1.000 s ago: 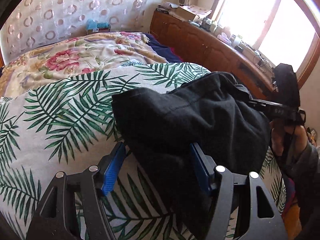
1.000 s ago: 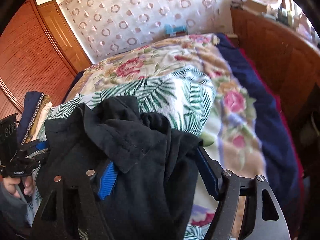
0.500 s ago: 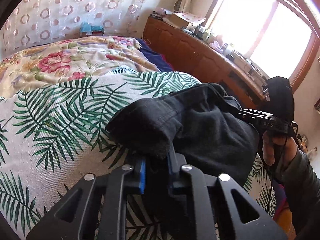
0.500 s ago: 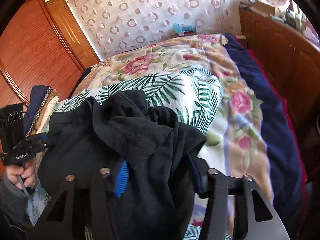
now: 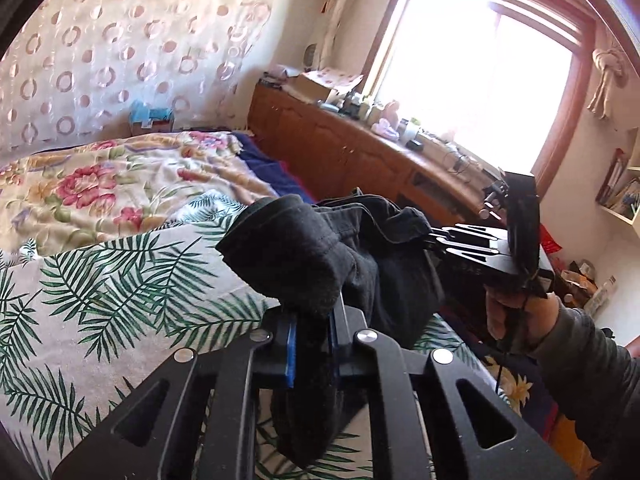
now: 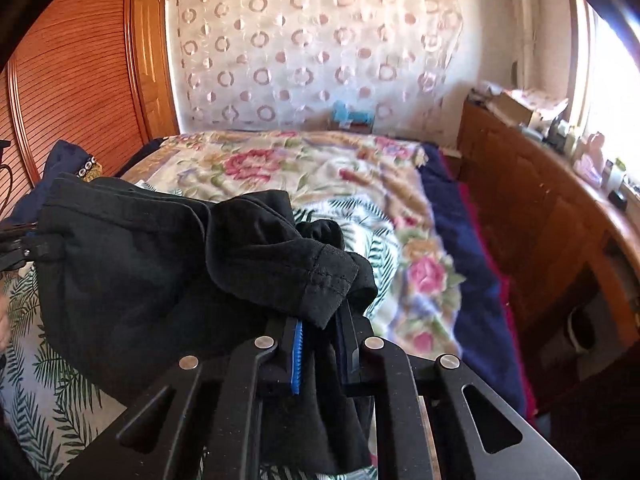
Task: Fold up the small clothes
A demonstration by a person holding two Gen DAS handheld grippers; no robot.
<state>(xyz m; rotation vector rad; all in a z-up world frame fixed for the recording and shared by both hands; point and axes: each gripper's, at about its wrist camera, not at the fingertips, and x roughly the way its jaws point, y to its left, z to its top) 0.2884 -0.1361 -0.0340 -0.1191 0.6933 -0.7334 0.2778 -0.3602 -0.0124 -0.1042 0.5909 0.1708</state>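
Note:
A small black garment (image 5: 360,264) hangs between my two grippers, lifted above the palm-leaf bedspread (image 5: 100,300). My left gripper (image 5: 312,344) is shut on one bunched end of it. My right gripper (image 6: 320,344) is shut on the other end, where a stitched hem (image 6: 320,280) folds over the jaws. In the left wrist view the right gripper (image 5: 472,244) shows at the garment's far side, held by a hand. In the right wrist view the garment (image 6: 140,264) sags left toward the left gripper (image 6: 24,248) at the frame edge.
A floral blanket (image 6: 300,172) and a dark blue sheet (image 6: 464,240) cover the far bed. A wooden cabinet (image 5: 360,156) with several small items runs under the window on the right. A wooden wardrobe (image 6: 72,80) stands left. A dark blue cloth pile (image 6: 64,160) lies by it.
Both grippers went from open to shut on the black garment and raised it off the bedspread. Both views tilted up toward the wall and window.

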